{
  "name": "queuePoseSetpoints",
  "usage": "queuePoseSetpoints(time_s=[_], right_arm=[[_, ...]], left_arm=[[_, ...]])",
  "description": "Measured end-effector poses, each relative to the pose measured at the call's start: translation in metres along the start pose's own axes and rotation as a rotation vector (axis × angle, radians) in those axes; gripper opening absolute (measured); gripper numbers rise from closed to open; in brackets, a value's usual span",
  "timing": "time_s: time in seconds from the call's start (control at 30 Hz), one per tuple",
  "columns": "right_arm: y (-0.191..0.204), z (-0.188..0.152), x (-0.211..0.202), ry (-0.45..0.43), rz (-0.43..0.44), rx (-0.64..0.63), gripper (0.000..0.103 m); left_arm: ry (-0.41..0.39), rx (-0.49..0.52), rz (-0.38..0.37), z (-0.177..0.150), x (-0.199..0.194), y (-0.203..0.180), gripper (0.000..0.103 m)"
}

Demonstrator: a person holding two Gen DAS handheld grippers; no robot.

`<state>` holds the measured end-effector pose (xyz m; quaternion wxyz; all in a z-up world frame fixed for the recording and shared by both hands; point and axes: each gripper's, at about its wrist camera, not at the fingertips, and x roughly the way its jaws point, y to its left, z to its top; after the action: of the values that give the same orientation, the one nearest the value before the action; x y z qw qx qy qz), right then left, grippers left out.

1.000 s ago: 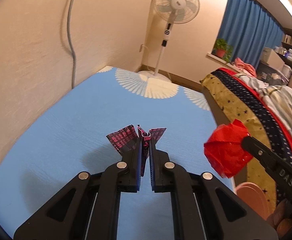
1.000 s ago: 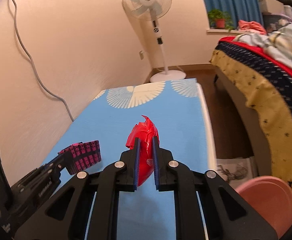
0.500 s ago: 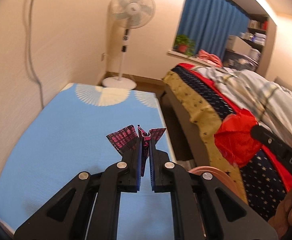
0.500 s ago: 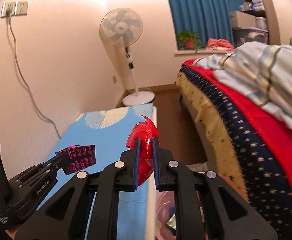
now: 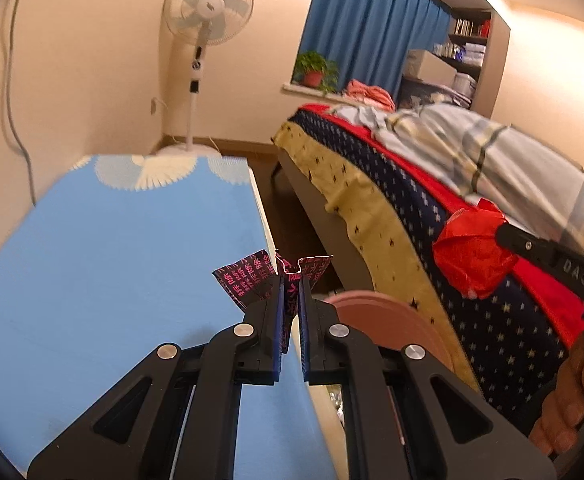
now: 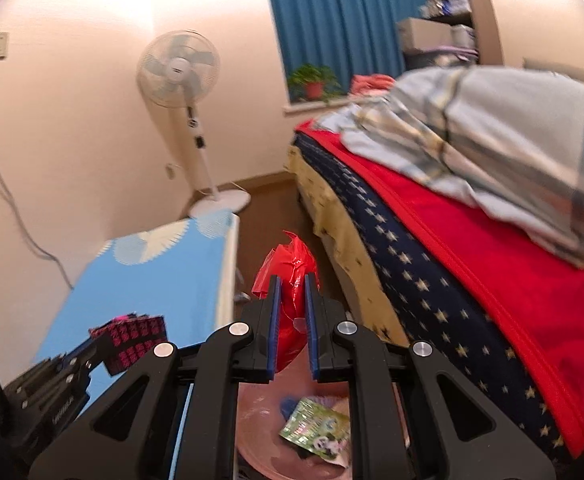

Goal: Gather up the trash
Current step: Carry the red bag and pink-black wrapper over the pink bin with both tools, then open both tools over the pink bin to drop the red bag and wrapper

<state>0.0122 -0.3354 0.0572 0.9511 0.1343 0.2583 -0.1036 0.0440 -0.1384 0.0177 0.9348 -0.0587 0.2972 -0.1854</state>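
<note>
Both tongs tilt downward near the pink bin. The left tongs pinch a black-and-pink wrapper at the bench edge; the right tongs pinch a red wrapper above the bin. Only the right view shows a green packet inside.

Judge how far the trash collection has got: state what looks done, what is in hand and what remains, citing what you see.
Done: a green wrapper already lies in the pink bin. In hand: the left gripper is shut on a black-and-pink wrapper, and the right gripper is shut on crumpled red wrapping, held above the bin. Left: dropping both pieces in. The blue table shows no other litter.
</note>
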Motion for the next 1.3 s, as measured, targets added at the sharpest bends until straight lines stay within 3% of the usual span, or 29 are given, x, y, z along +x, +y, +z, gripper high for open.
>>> queuePoseSetpoints(time_s=[0.37,0.7,1.07,1.3], right_arm=[[-0.012,-0.007,0.019,0.035,-0.072,0.005,0.012],[-0.017,-0.016,0.041,0.122,-0.117,0.006,0.012],[-0.022,-0.026,0.065,0.194,-0.139,0.017,0.013],[-0.024,-0.026,0.069,0.198,-0.139,0.031,0.016]], left_arm=[[0.034,0.069,-0.096,-0.022,0.033,-0.032,0.007],[0.125,0.071,-0.162,-0.036,0.067,-0.045,0.007],[0.235,0.106,-0.188,-0.056,0.100,-0.061,0.007],[0.234,0.114,-0.187,-0.056,0.100,-0.059,0.015]])
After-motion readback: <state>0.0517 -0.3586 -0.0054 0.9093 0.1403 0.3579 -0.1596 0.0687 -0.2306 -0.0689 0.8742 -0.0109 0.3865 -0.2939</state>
